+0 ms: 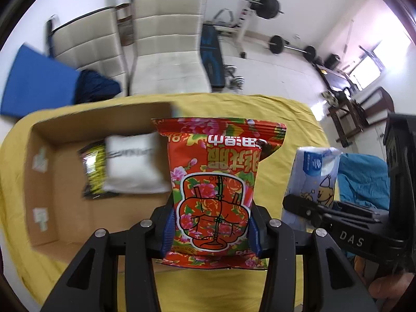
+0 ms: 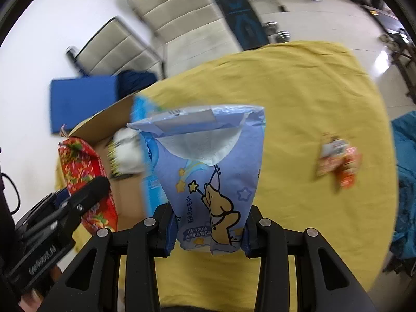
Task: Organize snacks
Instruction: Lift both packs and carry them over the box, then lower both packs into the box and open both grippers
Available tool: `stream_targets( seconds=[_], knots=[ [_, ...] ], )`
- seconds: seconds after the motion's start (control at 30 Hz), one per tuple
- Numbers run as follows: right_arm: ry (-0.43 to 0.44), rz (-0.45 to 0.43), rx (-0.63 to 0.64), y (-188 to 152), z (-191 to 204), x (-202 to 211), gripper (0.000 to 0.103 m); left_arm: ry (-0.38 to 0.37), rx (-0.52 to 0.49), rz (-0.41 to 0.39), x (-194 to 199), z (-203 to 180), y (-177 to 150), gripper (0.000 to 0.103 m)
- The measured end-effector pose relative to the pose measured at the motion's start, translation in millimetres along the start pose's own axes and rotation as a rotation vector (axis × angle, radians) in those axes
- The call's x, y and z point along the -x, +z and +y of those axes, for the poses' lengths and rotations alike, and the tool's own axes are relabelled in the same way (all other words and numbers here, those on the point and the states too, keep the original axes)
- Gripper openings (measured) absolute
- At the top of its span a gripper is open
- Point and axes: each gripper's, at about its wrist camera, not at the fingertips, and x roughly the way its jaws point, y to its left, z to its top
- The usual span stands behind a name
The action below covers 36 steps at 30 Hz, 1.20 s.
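Note:
My left gripper is shut on a red flowered snack bag, held upright just right of an open cardboard box. Inside the box lie a white packet and a black-and-yellow packet. My right gripper is shut on a blue tissue pack with a cartoon dog, lifted above the yellow tablecloth. The red bag and the box show at the left of the right wrist view; the tissue pack shows at the right of the left wrist view.
Small orange snack packets lie on the cloth to the right. Two cream chairs, a blue mat and gym weights stand beyond the table. A blue cloth lies at the right.

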Motion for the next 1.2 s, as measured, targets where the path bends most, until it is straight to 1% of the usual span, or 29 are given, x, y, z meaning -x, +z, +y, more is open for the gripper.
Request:
stream_targets(
  seconds=[0.03,0.13,0.23,0.27,0.37,0.5,0.6,0.67,0.77,0.97,1.13,1.2],
  knots=[
    [0.011,0.007,0.007,-3.0,10.0,-5.2,0.04,0.013,0.015,-0.002,5.5,19.6,-2.3,0.042],
    [0.04,0.041,0.044,-13.0,56.1,-29.0,0.04,0.062,0.039,0.001,16.4,65.6,-8.7,0.042],
    [0.047,0.074,0.076,-19.9,95.7,-53.3,0.04,0.108,0.058,0.009,16.6,104.9,-12.2,0.042],
    [0.04,0.08,0.087,-21.6,108.5,-62.1,0.04,0.121,0.075,0.016,14.3,122.3,-11.6,0.042],
    [0.03,0.107,0.089,-25.6,134.3,-86.7,0.04,0.145,0.106,0.038,3.8,154.9,-12.7,0.042],
    [-0.005,0.157,0.079,-28.0,155.5,-125.5,0.04,0.142,0.157,0.091,-24.4,194.7,-11.3,0.042],
    [-0.049,0.183,0.079,-26.5,161.7,-152.2,0.04,0.143,0.159,0.133,-45.8,209.8,-10.1,0.042],
    [-0.081,0.206,0.07,-28.6,165.1,-170.3,0.04,0.139,0.168,0.172,-67.0,221.7,-10.2,0.042],
    [-0.142,0.227,0.079,-29.7,165.4,-195.0,0.04,0.133,0.173,0.21,-93.4,233.7,-7.7,0.042],
    [-0.221,0.266,0.079,-40.5,170.9,-226.7,0.04,0.163,0.156,0.25,-130.9,245.6,7.6,0.043],
    [-0.258,0.267,0.067,-41.1,175.8,-243.3,0.041,0.169,0.148,0.264,-146.6,251.0,16.7,0.043],
    [-0.27,0.271,0.061,-40.4,178.8,-249.3,0.044,0.179,0.136,0.263,-150.0,251.1,18.9,0.044]
  ],
)
